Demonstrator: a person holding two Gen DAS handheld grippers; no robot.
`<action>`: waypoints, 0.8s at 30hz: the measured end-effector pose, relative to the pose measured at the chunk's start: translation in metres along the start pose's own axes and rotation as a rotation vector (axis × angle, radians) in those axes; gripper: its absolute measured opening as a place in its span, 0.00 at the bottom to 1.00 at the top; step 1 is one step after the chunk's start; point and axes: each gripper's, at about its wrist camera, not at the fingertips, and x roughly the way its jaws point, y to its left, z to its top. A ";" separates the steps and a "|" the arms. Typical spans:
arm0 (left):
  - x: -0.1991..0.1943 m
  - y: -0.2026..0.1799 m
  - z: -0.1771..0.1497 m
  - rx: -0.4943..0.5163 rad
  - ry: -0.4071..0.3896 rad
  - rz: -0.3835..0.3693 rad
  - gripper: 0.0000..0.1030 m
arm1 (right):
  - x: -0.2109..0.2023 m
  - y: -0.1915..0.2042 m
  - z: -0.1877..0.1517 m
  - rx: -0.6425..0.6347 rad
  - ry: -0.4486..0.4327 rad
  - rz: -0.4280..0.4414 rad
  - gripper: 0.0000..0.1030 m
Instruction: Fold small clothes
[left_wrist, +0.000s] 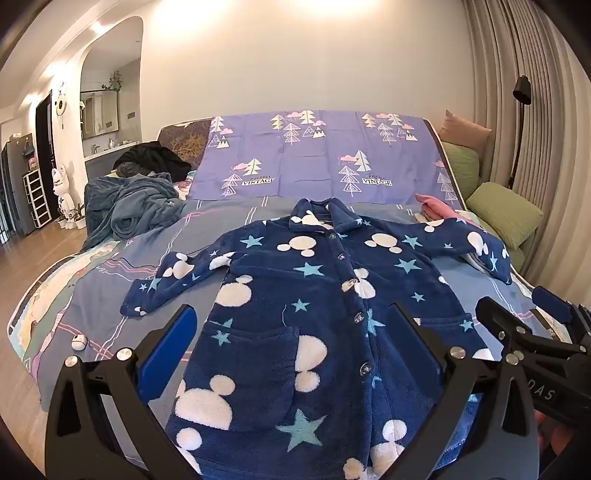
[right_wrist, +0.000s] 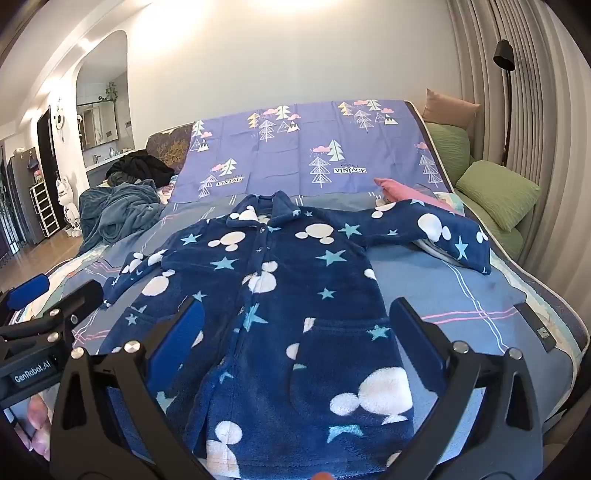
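Note:
A small dark blue fleece robe (left_wrist: 295, 295) (right_wrist: 280, 288) with white mouse-head shapes and light blue stars lies flat on the bed (left_wrist: 110, 295), buttoned, collar at the far end and both sleeves spread out. My left gripper (left_wrist: 293, 310) hovers open over the robe's lower half, blue pads wide apart with nothing pressed between them. My right gripper (right_wrist: 298, 302) is open in the same way above the hem side and pocket. Each view catches the other gripper at its edge: the right gripper (left_wrist: 517, 301) and the left gripper (right_wrist: 61, 290).
A crumpled grey-blue blanket (left_wrist: 129, 210) and a black garment (left_wrist: 151, 158) lie at the bed's far left. Pink clothing (left_wrist: 439, 210) sits under the right sleeve. Green cushions (left_wrist: 506, 214) and a floor lamp (left_wrist: 521, 92) stand right. A small white round object (left_wrist: 78, 342) rests on the bed's left edge.

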 end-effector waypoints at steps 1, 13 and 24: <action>0.000 0.000 0.000 0.000 0.001 0.000 0.99 | 0.000 0.000 0.000 0.001 0.000 0.001 0.98; -0.001 0.000 0.000 0.002 0.006 0.000 0.99 | -0.003 0.000 0.001 0.002 -0.008 0.002 0.98; 0.001 -0.005 -0.001 -0.002 0.002 0.000 0.99 | -0.001 0.002 0.001 0.003 -0.007 0.004 0.98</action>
